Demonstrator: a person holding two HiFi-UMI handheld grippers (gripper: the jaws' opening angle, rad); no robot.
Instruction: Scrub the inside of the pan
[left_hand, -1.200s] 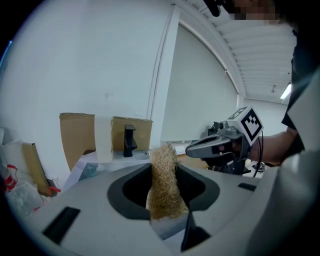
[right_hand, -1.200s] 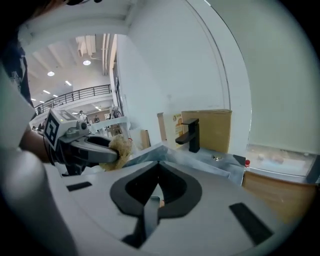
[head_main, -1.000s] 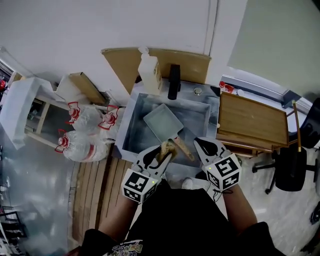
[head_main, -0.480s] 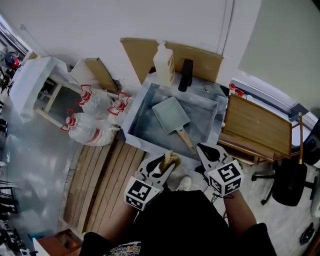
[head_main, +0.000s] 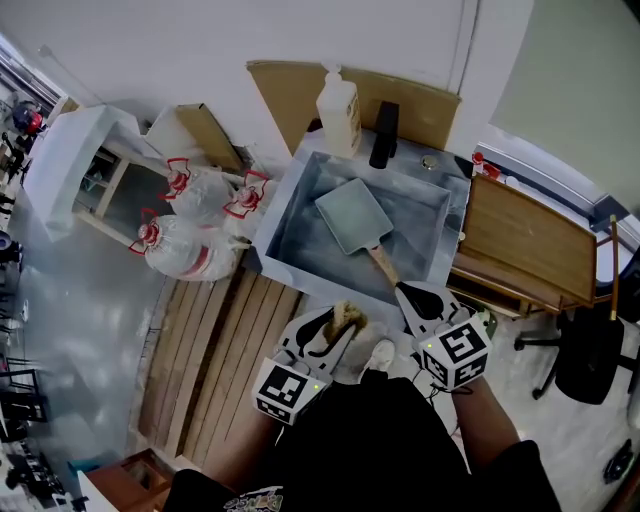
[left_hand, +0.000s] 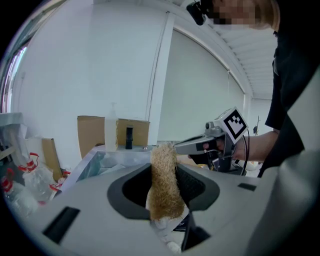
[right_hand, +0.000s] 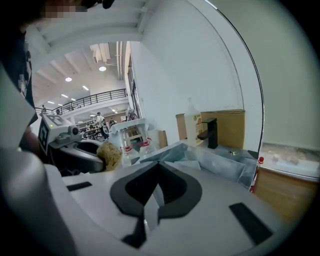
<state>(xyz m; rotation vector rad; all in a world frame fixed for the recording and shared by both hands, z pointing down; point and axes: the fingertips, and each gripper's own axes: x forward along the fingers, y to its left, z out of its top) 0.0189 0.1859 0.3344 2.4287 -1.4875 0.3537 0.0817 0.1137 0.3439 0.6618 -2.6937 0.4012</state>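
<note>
1. L gripper: held out in front of the torso, just short of the sink's near edge. It points fwd and slightly down at the sink. Marker cube sits at the person's end.
2. L jaws clamped on a scrubber. In the left gripper view the pads of the L gripper pinch the scrubber from both sides. It stands upright and sticks out past the tips.
3. R gripper: beside the L one, same fwd/down attitude, at the sink's near right corner. Jaws together, nothing between them, and the right gripper view shows the R gripper closed and empty.
4. R tips sit just beside the end of the pan's handle. Can't tell if they touch.
5. Sink: rectangular basin, dull grey metal. The only thing in it is the pan.
6. Pan: flat rectangular body, pale grey-green, lying mid-basin toward the far side. Its handle runs diagonally to the near right corner. Pan looks empty.
7. Handle: straight, light wood.
8. Scrubber: tan, coarse and fibrous, roughly oblong.
9. Sink far edge: pale plastic pump bottle at far left, black faucet just to its right. Brown cardboard stands behind both, against the wall.
10. Left of the sink: clear plastic bottles w/ red-white tops, lying bunched.
11. Right of the sink: a wooden table butts against its side.
12. Wooden slats run along the floor by the sink's near left corner.
</note>
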